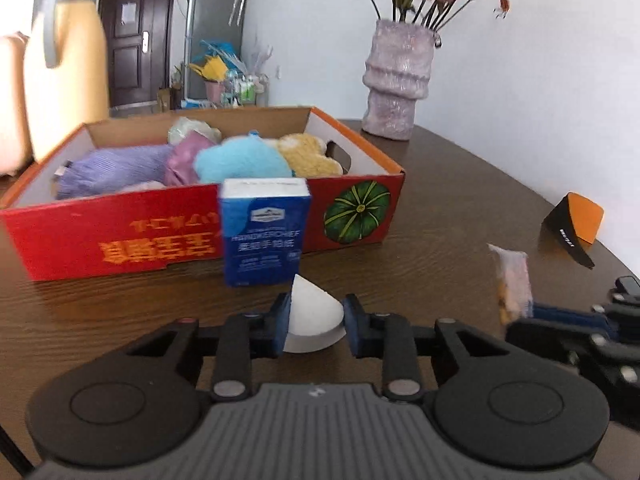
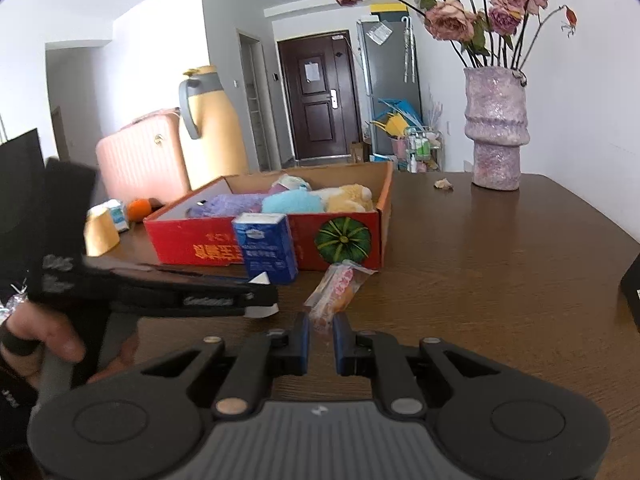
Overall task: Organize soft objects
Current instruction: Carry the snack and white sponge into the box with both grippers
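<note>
A red cardboard box [image 1: 120,236] [image 2: 192,240] holds several plush toys: purple, light blue [image 1: 240,160] and yellow. A blue tissue pack [image 1: 264,232] [image 2: 268,248] stands upright against the box's front wall. My left gripper [image 1: 316,320] [image 2: 266,298] is just above the table in front of the pack, its pads pressed on a white foam wedge [image 1: 314,312] [image 2: 264,312]. To its right, my right gripper [image 2: 321,340] [image 1: 520,318] is shut on the end of a clear snack packet [image 2: 336,286] [image 1: 512,276] with orange and pink contents, which sticks out forward.
On the brown wooden table [image 2: 500,280], a lilac vase [image 1: 396,80] [image 2: 496,128] with dried roses stands at the back right. A black and orange object [image 1: 576,224] lies at the right. A yellow cup [image 2: 100,232], an orange ball [image 2: 138,208] and a yellow thermos [image 2: 208,128] are left of the box.
</note>
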Available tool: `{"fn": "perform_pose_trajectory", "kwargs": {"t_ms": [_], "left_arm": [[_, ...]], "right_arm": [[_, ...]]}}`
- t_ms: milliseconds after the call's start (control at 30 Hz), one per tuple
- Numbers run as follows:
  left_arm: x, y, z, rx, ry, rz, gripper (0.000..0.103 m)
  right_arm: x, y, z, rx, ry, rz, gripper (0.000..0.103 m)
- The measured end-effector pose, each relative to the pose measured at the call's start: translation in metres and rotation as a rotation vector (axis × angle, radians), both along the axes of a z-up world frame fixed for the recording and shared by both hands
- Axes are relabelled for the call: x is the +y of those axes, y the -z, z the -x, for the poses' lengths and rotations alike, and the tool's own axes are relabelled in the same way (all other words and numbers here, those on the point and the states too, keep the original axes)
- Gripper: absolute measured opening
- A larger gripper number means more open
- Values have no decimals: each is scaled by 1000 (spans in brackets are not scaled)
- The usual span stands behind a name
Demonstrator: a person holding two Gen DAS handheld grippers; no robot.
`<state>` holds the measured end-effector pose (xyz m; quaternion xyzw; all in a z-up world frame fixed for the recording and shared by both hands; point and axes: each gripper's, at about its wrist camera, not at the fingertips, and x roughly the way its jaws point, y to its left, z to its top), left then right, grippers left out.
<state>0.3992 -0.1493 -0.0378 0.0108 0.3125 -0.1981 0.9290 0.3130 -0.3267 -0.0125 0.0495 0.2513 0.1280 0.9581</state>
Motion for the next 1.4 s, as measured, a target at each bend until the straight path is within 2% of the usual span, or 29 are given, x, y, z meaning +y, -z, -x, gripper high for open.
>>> {"fn": "perform_pose_trajectory", "kwargs": {"t_ms": [133,267,467,567,633,767,867,967,1033,1067,1100,1167,1267,1400], "left_arm": [[28,-22,45,-49,-30,45,28],[63,-45,90,-118,-79,79,28],[98,-65,91,-168,-156,91,28],[111,-80,62,-196,-143,92,28],[118,-92,23,-189,-142,98,28],[134,-101,-76,-55,-156,155,28],[135,-92,-136,11,-170,118,28],[136,-74,-175,61,-184,63,31],[140,-61,-192,113,-208,48,35],[142,-57,-196,130,-214,47,43],[145,-54,-198,132,-218,53,50],[149,-54,-195,109,-223,54,55],[155,-64,-188,65,-196,61,66],[158,-89,-175,1,-211,41,69]], "right_arm": [[8,-9,17,-24,-26,-12,12],[24,-15,40,-41,-98,-44,12],[56,-25,42,-53,-187,-60,12],[67,-45,16,-67,-230,-82,12],[76,-61,-17,-68,-251,-97,12],[100,-80,-125,53,-239,-144,12],[121,-74,-194,155,-215,-116,12],[137,-62,-241,231,-186,-96,12],[146,-50,-262,259,-161,-60,14],[150,-43,-271,284,-150,-49,17],[153,-38,-278,302,-140,-42,22],[158,-33,-285,316,-145,-32,32],[151,-44,-281,256,-121,-39,39],[135,-71,-272,206,-98,-27,43]]}}
